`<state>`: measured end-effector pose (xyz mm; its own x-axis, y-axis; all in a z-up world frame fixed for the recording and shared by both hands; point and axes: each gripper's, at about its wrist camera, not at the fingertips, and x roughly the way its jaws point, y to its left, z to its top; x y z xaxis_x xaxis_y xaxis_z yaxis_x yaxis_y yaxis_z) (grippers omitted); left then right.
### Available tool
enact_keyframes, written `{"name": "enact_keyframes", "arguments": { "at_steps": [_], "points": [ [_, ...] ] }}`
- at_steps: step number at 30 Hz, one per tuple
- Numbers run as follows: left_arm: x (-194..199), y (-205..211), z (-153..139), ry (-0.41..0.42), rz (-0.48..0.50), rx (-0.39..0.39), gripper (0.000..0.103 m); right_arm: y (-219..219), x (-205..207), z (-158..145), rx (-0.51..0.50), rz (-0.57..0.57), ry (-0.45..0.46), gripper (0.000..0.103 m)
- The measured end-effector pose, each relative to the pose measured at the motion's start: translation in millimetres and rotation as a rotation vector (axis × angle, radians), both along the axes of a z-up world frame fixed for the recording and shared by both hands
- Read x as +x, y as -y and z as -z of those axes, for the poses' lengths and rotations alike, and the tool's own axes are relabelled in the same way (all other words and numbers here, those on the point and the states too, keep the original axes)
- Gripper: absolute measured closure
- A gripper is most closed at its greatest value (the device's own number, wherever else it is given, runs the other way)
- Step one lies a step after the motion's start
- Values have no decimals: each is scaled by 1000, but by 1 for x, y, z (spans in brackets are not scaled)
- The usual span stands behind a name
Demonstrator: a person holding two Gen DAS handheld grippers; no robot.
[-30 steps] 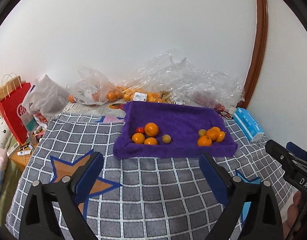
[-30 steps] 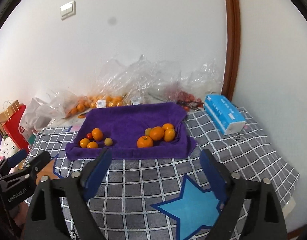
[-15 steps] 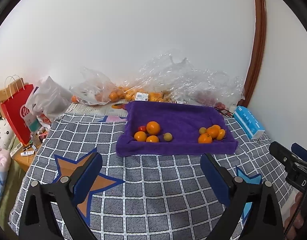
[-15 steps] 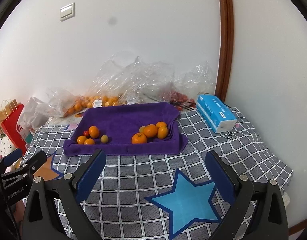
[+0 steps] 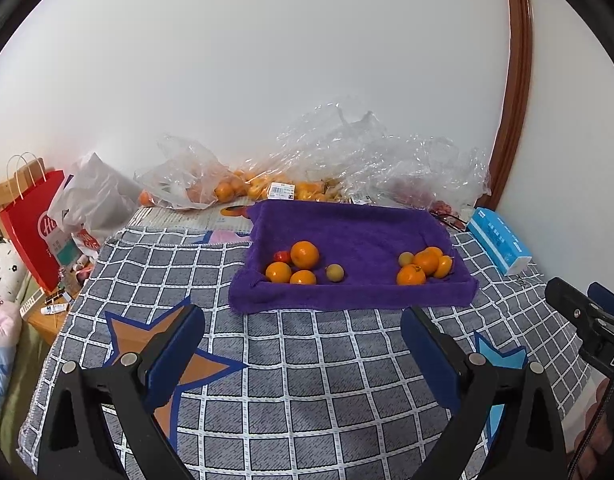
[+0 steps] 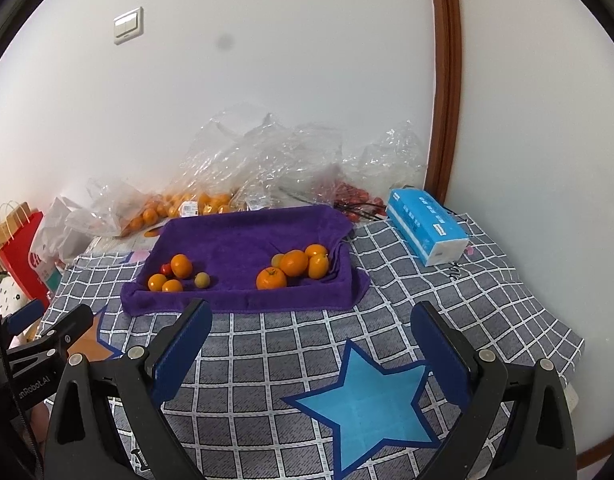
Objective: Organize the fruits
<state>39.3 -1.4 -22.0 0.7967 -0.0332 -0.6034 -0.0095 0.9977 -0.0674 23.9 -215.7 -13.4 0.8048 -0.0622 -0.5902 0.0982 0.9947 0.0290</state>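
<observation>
Left wrist view: left tool (image 5: 303, 340) released, jaws spread wide, nothing between them, held above the grey checked cloth (image 5: 307, 360) short of the purple towel (image 5: 355, 236). Against the frames of a second ago the towel sits smaller and further up in view, so the tool has drawn back. Fruit unchanged: left cluster (image 5: 295, 266) of three oranges, a red tomato and a yellow-green fruit just beside; right cluster (image 5: 425, 266) of oranges with one small greenish fruit. Both lie on the towel, well apart.

Judgement: two separate groups with both tools backed off fits either a finished sort or a pause between picks; each group holds mixed kinds, so I cannot settle which.

Writing: red paper bag (image 5: 35, 216) shows a white "Hu…", the rest hidden. White price sticker on the plastic bags (image 5: 281, 191), unreadable. Blue tissue pack (image 5: 499, 246), print too small.

Right wrist view: right tool (image 6: 311, 344) likewise released and empty, also further from the towel (image 6: 243, 236) than a second ago. Same two clusters (image 6: 175, 274) (image 6: 293, 266). The left tool's body at the lower left edge reads "…nRobot.AI" (image 6: 33, 386).
</observation>
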Motion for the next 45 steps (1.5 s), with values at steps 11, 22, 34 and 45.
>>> {"name": "enact_keyframes", "arguments": {
  "at_steps": [11, 22, 34, 45],
  "points": [
    [0, 1, 0, -7, 5, -2, 4, 0, -2, -1, -7, 6, 5, 4],
    [0, -1, -1, -4, -9, -3, 4, 1, -4, -1, 3, 8, 9, 4],
    [-1, 2, -3, -8, 1, 5, 4, 1, -5, -2, -2, 11, 7, 4],
    [-2, 3, -5, -6, -3, 7, 4, 3, -7, -5, 2, 15, 10, 4]
  ]
}}
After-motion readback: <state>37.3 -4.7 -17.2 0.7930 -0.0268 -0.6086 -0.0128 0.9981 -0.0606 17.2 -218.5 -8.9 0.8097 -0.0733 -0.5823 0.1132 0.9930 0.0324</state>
